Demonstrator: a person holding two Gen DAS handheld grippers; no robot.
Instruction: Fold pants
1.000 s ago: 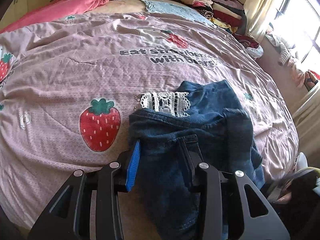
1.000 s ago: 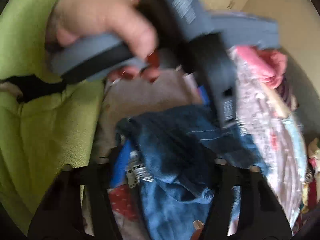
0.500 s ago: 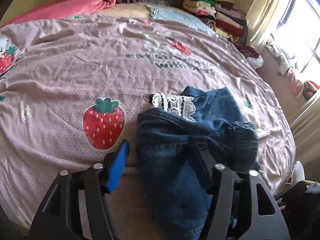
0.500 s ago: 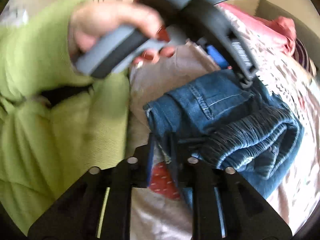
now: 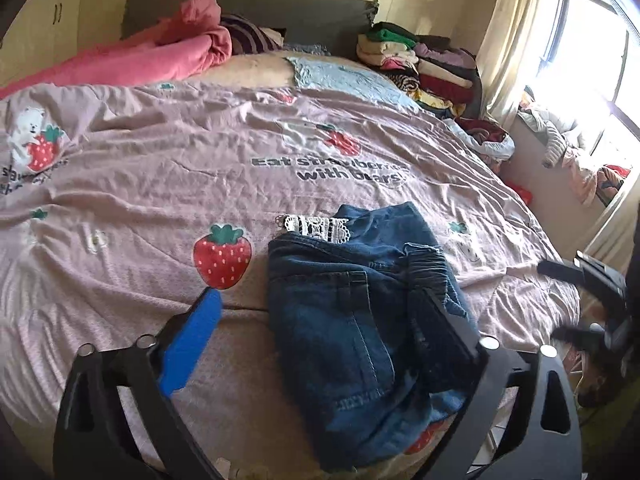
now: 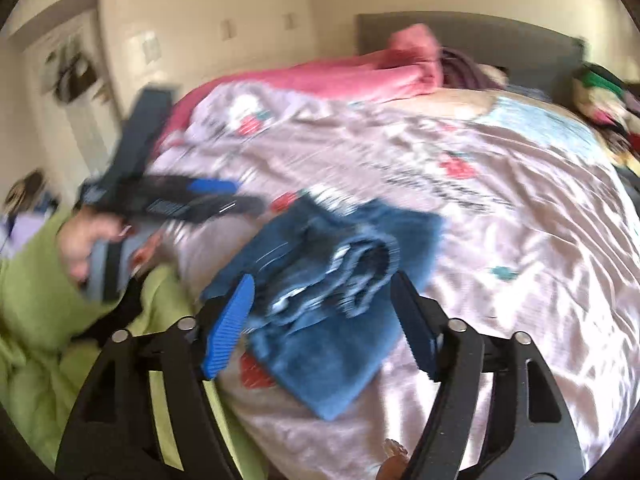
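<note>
The dark blue denim pants [image 5: 352,320] lie folded in a bundle on the pink strawberry bedcover [image 5: 160,168], with a white lace trim [image 5: 316,226] showing at their far edge. My left gripper [image 5: 318,292] hovers just short of them. Its jaws are opening wide and the pads stand clear of the cloth on either side. In the blurred right wrist view the pants [image 6: 332,360] lie below my right gripper [image 6: 324,278]. Its jaws are opening too, and nothing is pinched between them. The left gripper [image 6: 176,200] also shows there, held by a hand in a green sleeve [image 6: 36,300].
A pink blanket [image 5: 152,60] is heaped at the headboard. A stack of folded clothes [image 5: 420,60] sits at the far right corner of the bed. More clothes lie on the sill by the bright window [image 5: 568,144]. The bed's near edge runs just under the pants.
Both grippers let go of the pants and drew back and up, their jaws spreading. The right gripper rolled upright. The pants settled into a folded bundle on the bed.
</note>
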